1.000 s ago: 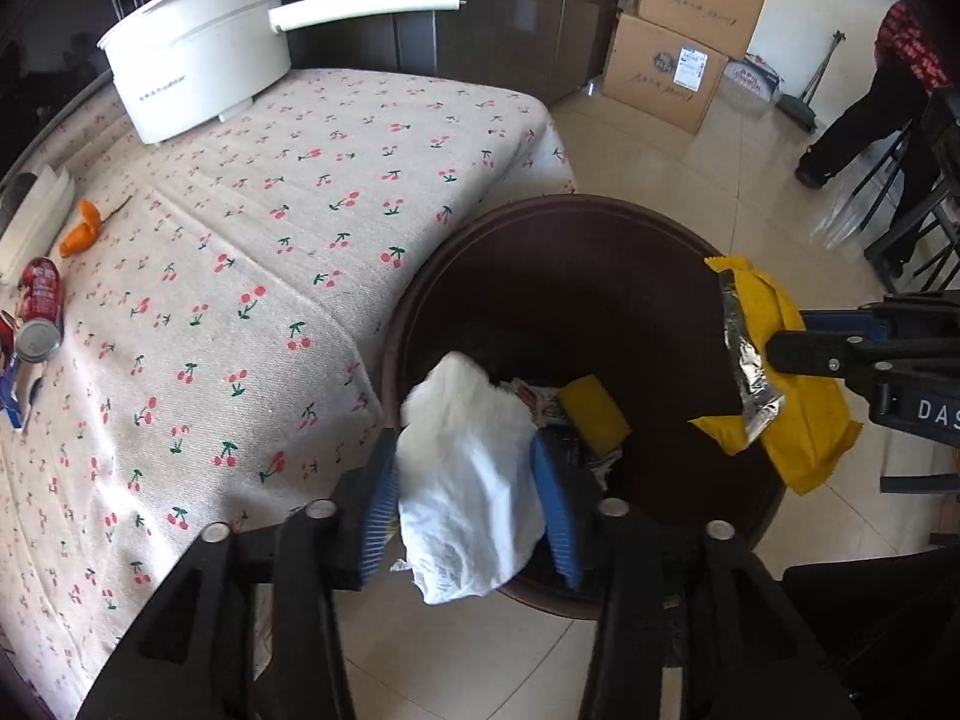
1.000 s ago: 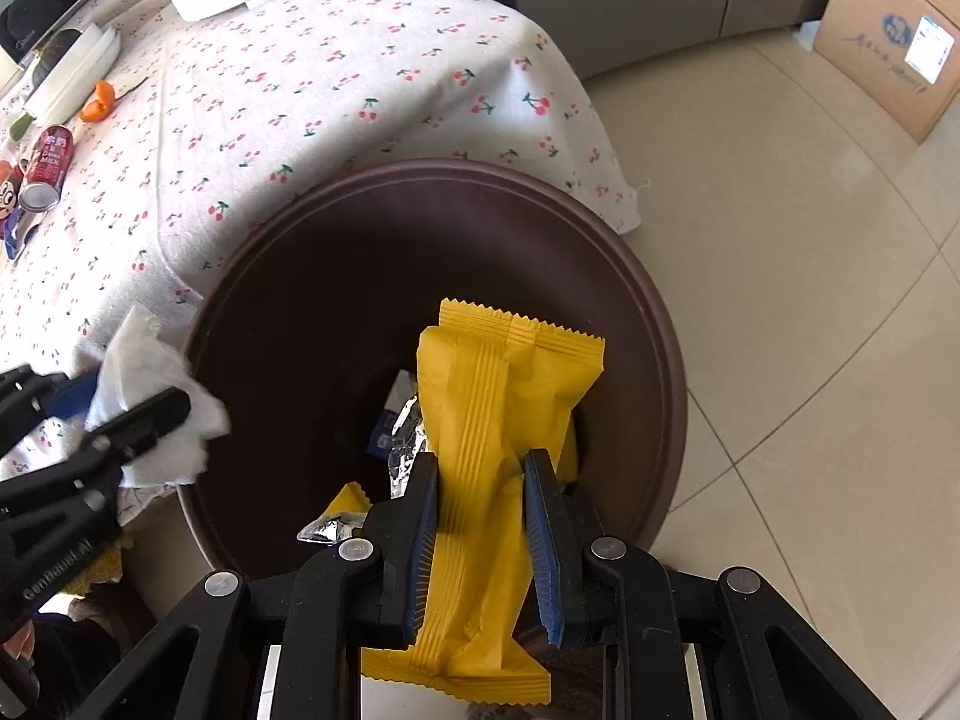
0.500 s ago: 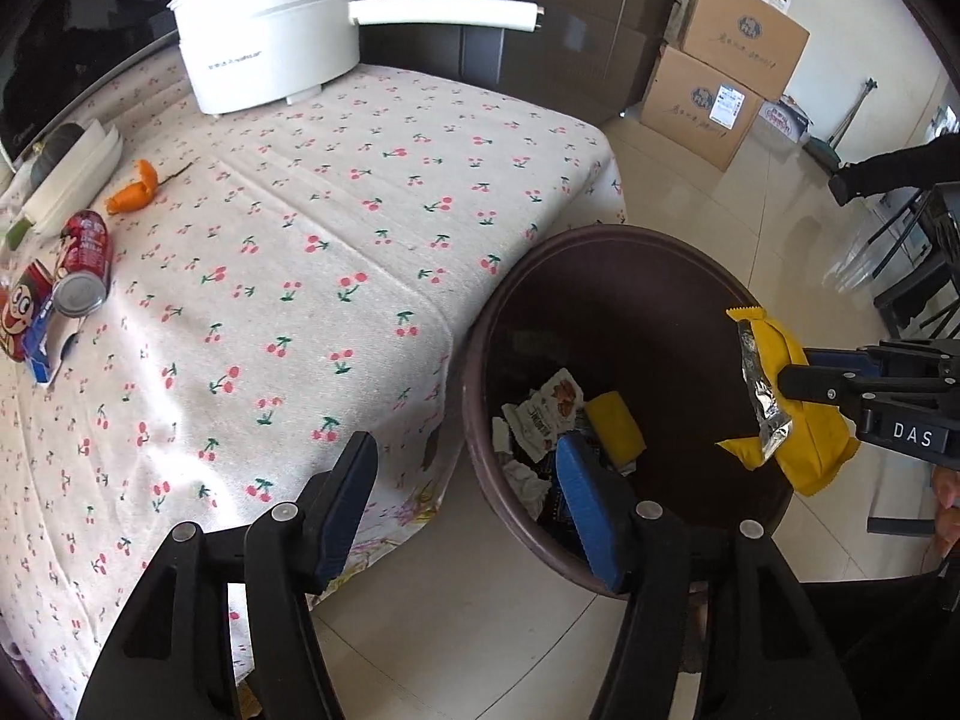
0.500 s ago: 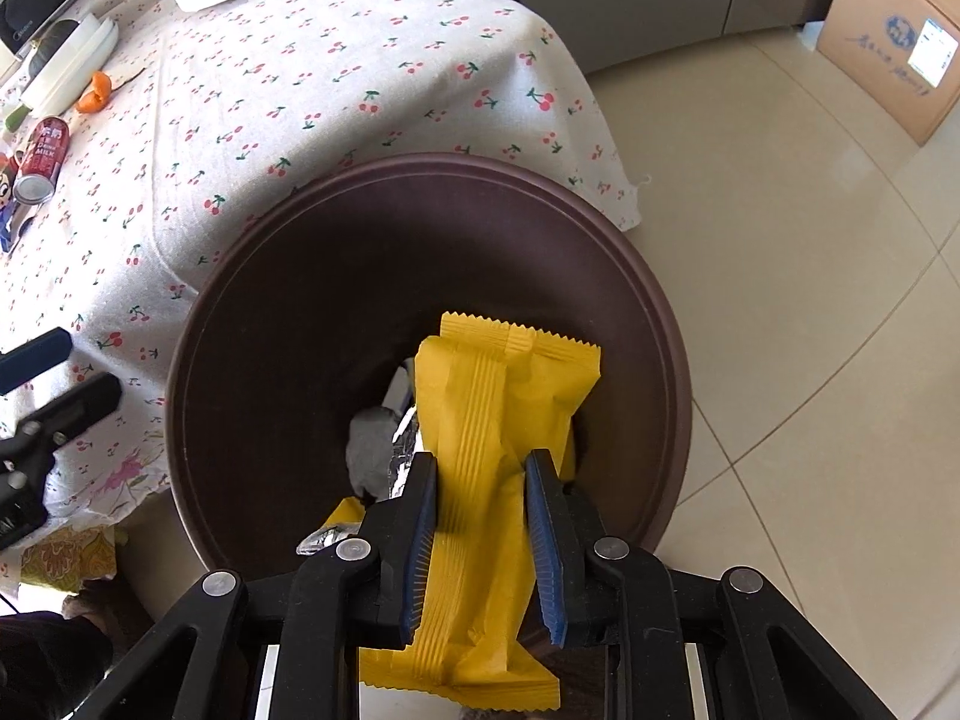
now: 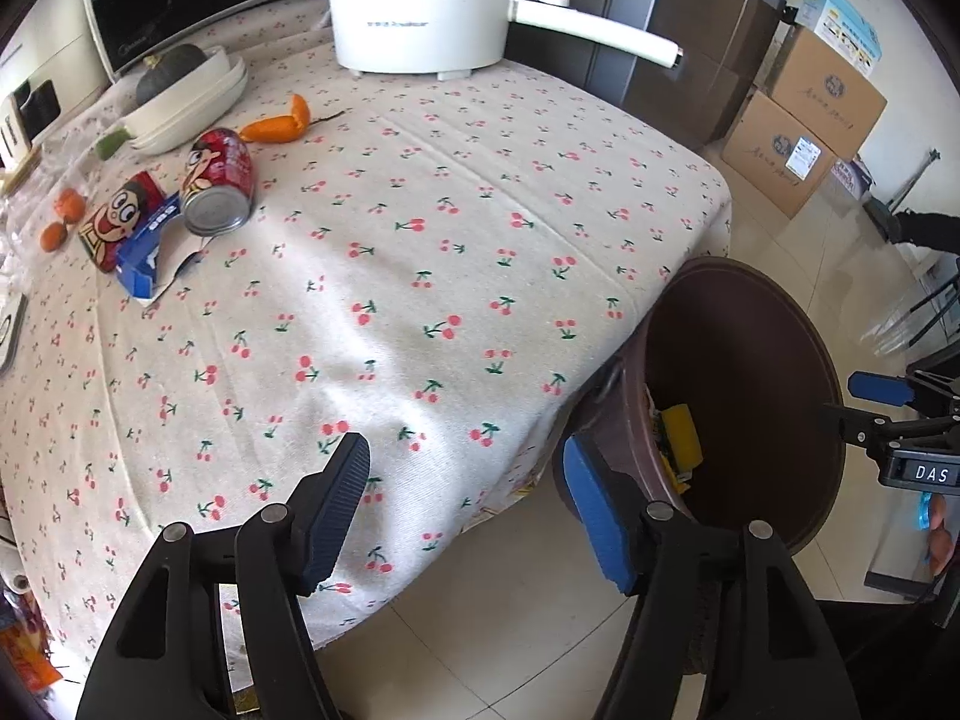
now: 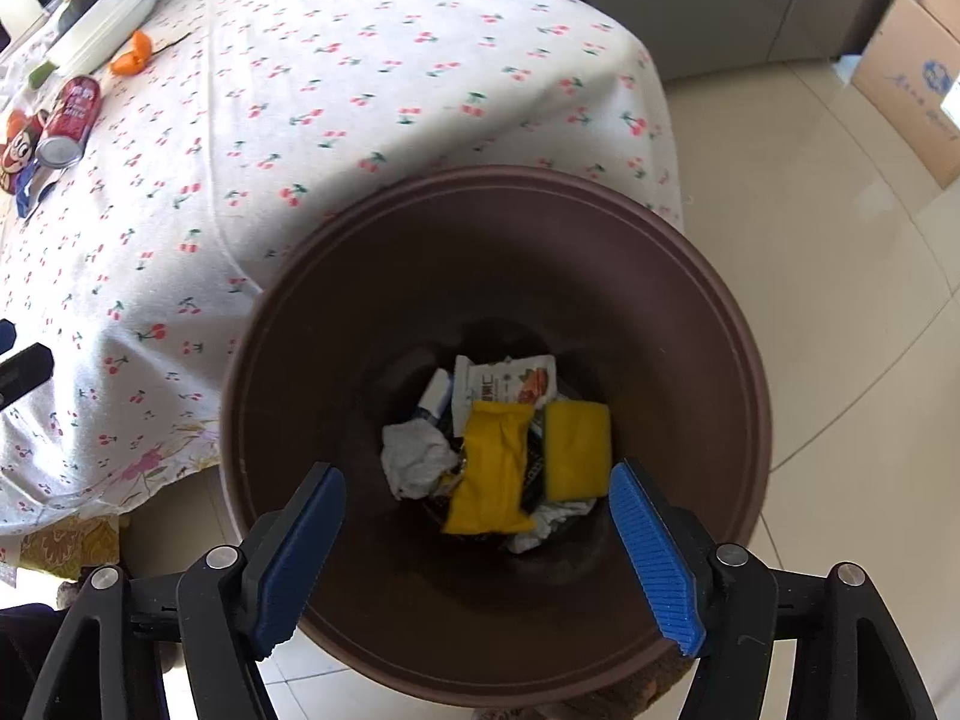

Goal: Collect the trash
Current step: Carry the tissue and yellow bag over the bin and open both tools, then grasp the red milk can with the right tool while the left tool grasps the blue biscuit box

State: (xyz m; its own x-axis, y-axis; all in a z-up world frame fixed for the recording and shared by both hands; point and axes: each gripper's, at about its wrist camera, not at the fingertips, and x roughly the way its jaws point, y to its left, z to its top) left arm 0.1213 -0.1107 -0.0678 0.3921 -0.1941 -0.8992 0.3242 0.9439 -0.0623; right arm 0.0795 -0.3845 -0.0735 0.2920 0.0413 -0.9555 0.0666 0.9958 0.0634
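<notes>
Left wrist view: the left gripper (image 5: 465, 501) is released and its jaws are opening, with nothing between them. It hangs over the edge of the table (image 5: 420, 276) with the cherry cloth. The brown trash bin (image 5: 822, 480) stands just to its right, on the floor. Far ahead on its left lie a red can (image 5: 217, 181), a torn snack package (image 5: 129, 228) and an orange peel (image 5: 277, 123); a white pot (image 5: 420, 6) stands further ahead.

Right wrist view: the right gripper (image 6: 480, 546) is directly above the trash bin (image 6: 360, 312). Its jaws are opening and hold nothing. The yellow wrapper (image 6: 489, 468) lies at the bottom of the bin, below the fingers, beside a crumpled tissue (image 6: 414, 459).
</notes>
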